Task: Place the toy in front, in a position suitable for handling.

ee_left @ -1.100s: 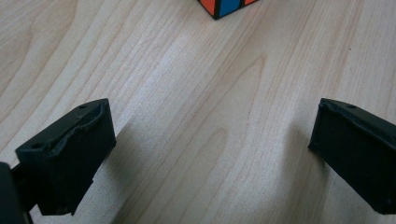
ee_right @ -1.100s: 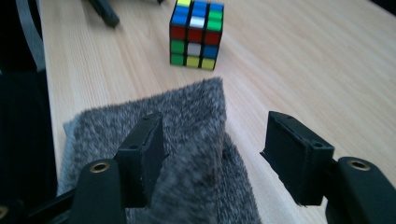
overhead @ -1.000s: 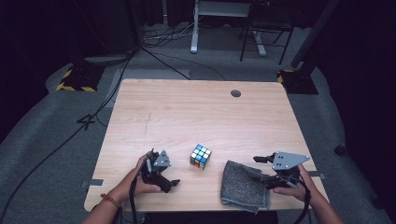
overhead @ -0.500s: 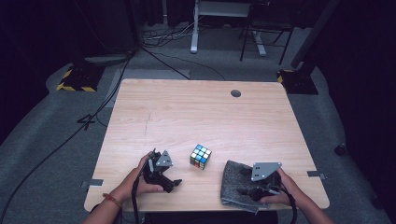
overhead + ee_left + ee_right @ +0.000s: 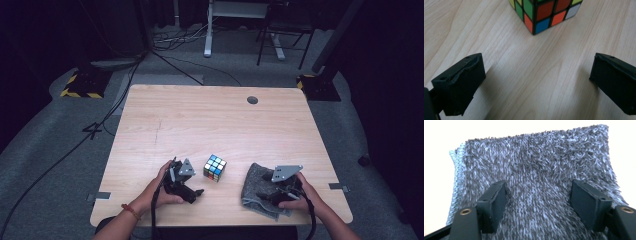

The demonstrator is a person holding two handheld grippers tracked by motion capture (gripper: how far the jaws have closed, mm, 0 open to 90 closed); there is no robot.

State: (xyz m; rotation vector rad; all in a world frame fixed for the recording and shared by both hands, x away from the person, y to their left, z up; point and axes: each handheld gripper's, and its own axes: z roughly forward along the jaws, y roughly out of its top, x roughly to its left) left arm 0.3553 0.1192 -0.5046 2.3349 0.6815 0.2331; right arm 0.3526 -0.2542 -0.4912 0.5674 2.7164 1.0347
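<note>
I am seeing the grey cloth lying folded at the bench's near right edge, its long axis running roughly front to back. My right gripper is sitting over it, hiding part of the cloth; its jaws, just now opening, are standing spread with pile between them, nothing pinched. My left gripper is spread over bare wood, pointing at the puzzle cube, whose top is cut off.

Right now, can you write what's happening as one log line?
left hand-held gripper: open, facing Rubik's cube | right hand-held gripper: jaws just opening, over grey towel | nothing gripped
</note>
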